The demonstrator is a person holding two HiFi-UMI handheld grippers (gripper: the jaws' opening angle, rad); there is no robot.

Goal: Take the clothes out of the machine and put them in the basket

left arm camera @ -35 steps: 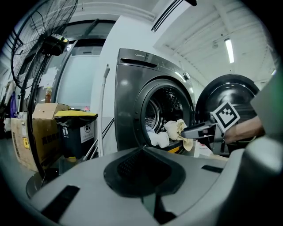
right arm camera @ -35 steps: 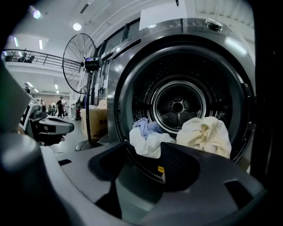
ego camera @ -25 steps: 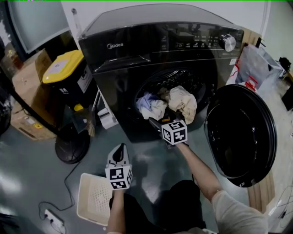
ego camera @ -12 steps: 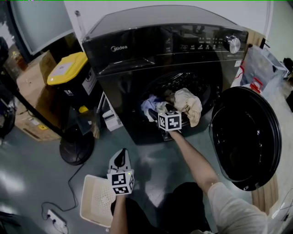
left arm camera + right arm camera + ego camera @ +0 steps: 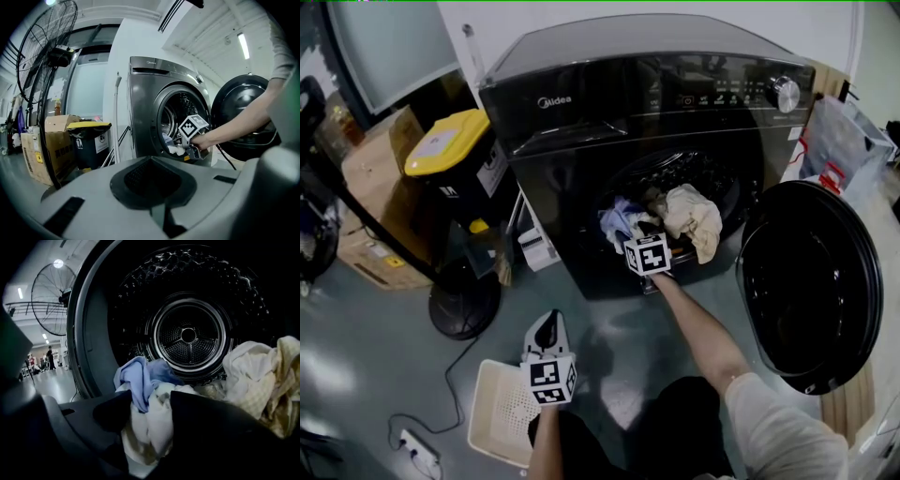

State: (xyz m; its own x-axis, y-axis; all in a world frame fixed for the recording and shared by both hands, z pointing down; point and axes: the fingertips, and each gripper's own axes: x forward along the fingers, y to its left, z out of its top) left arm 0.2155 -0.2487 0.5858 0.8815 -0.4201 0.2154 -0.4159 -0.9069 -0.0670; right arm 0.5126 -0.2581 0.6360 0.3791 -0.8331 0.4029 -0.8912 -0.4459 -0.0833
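a cluttered workroom, judging by washing machine (image 5: 647, 84), cardboard boxes (image 5: 380, 178), pedestal fan (image 5: 61, 54).

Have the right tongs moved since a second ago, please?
Yes: the right tongs advanced into the black washing machine's opening, jaws just closing, crumpled white cloth between them.

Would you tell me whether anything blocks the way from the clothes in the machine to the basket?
Nothing visible does: the door is swung wide open, and only the left hand-held gripper hangs by the basket.
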